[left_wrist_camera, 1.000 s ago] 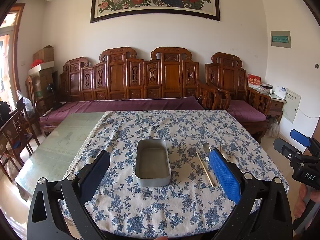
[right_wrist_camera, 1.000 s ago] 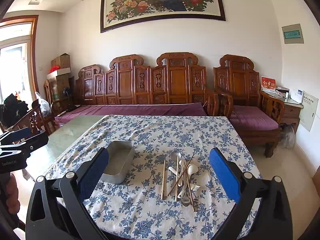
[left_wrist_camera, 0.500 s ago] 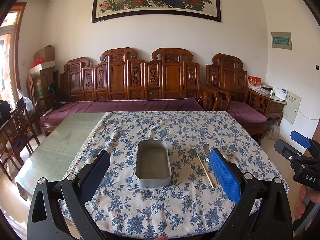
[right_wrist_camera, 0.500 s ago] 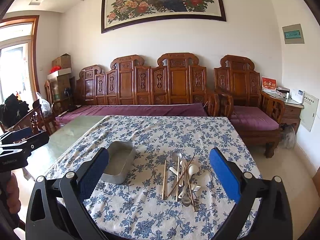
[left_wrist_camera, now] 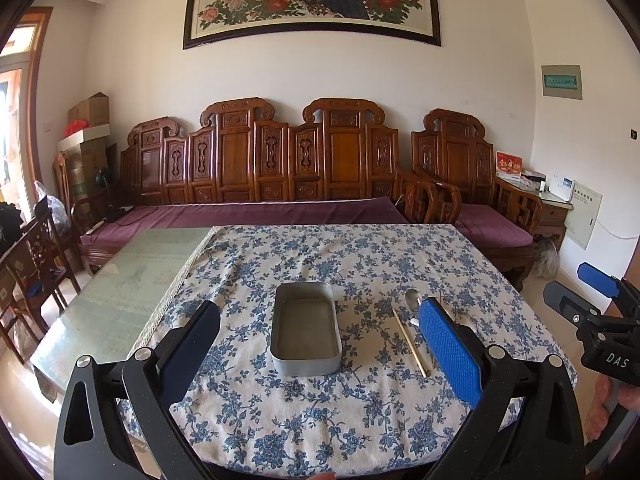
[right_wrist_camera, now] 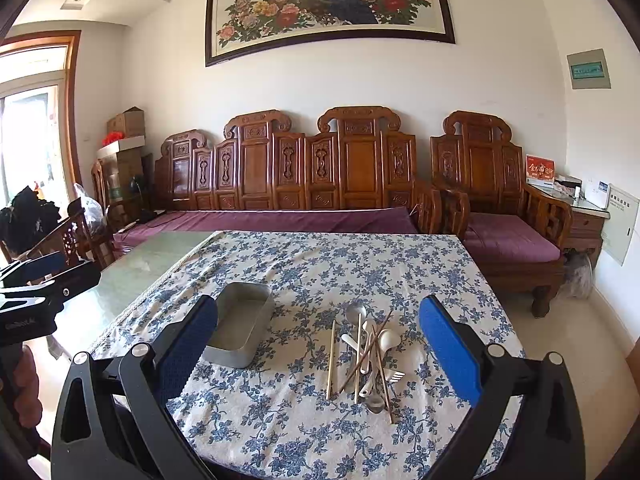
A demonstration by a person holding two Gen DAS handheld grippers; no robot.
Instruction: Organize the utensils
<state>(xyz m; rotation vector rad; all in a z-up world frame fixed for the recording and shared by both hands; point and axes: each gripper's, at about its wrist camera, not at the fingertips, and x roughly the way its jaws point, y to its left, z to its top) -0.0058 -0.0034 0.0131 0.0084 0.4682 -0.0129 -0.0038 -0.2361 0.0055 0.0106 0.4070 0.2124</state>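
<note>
An empty grey metal tin point(left_wrist_camera: 305, 332) sits on the blue-flowered tablecloth point(left_wrist_camera: 320, 420); it also shows in the right wrist view point(right_wrist_camera: 240, 328). A loose pile of utensils point(right_wrist_camera: 368, 356), with chopsticks, spoons and a fork, lies to the right of the tin. In the left wrist view only a chopstick point(left_wrist_camera: 409, 340) and a spoon bowl point(left_wrist_camera: 412, 299) show beside my blue finger pad. My left gripper point(left_wrist_camera: 320, 344) is open and empty, hovering before the tin. My right gripper point(right_wrist_camera: 318, 344) is open and empty, hovering before the pile.
The cloth covers the right part of a glass-topped table point(left_wrist_camera: 120, 280). A carved wooden bench with purple cushions point(left_wrist_camera: 256, 212) stands behind it. Wooden chairs point(left_wrist_camera: 28, 272) stand at the left. The right gripper shows at the left wrist view's right edge point(left_wrist_camera: 596, 320).
Both views have shifted only slightly; the table looks a touch lower in the frames. Both grippers stay open and nothing on the table has moved.
</note>
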